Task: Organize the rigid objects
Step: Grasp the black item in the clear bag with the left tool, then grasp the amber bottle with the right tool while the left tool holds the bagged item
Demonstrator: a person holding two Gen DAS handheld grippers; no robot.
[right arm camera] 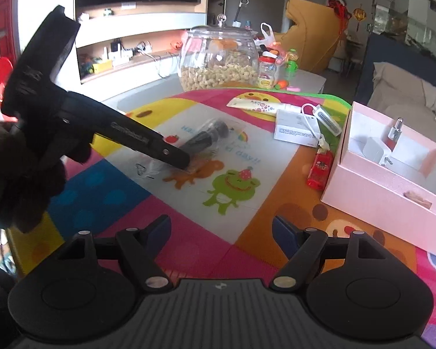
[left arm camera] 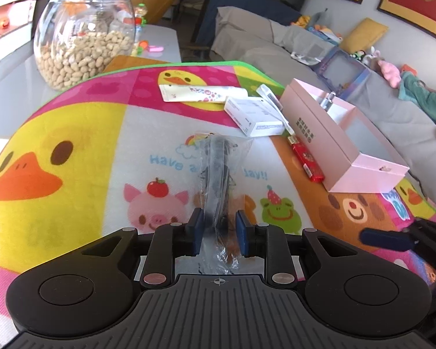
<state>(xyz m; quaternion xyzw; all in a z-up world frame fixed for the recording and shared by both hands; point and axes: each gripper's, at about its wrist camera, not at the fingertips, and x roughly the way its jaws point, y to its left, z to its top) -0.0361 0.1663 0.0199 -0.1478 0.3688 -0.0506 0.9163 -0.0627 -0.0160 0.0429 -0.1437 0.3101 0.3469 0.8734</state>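
A clear plastic bag with a black item inside (left arm camera: pixel 218 171) lies on the colourful cartoon mat (left arm camera: pixel 72 133). My left gripper (left arm camera: pixel 219 234) has its blue pads on both sides of the bag's near end and is closed on it. In the right wrist view the left gripper (right arm camera: pixel 186 164) reaches down onto the bag (right arm camera: pixel 206 138). My right gripper (right arm camera: pixel 221 234) is open and empty above the mat, near the front. An open pink box (right arm camera: pixel 392 180) stands at the right; it also shows in the left wrist view (left arm camera: pixel 343 136).
A red lighter (right arm camera: pixel 319 170), a white carton (right arm camera: pixel 295 129), a white cabled device (right arm camera: pixel 325 119) and a tube (right arm camera: pixel 258 104) lie near the box. A glass jar of nuts (right arm camera: pixel 221 61) stands beyond the mat. A grey sofa (left arm camera: pixel 305 46) is behind.
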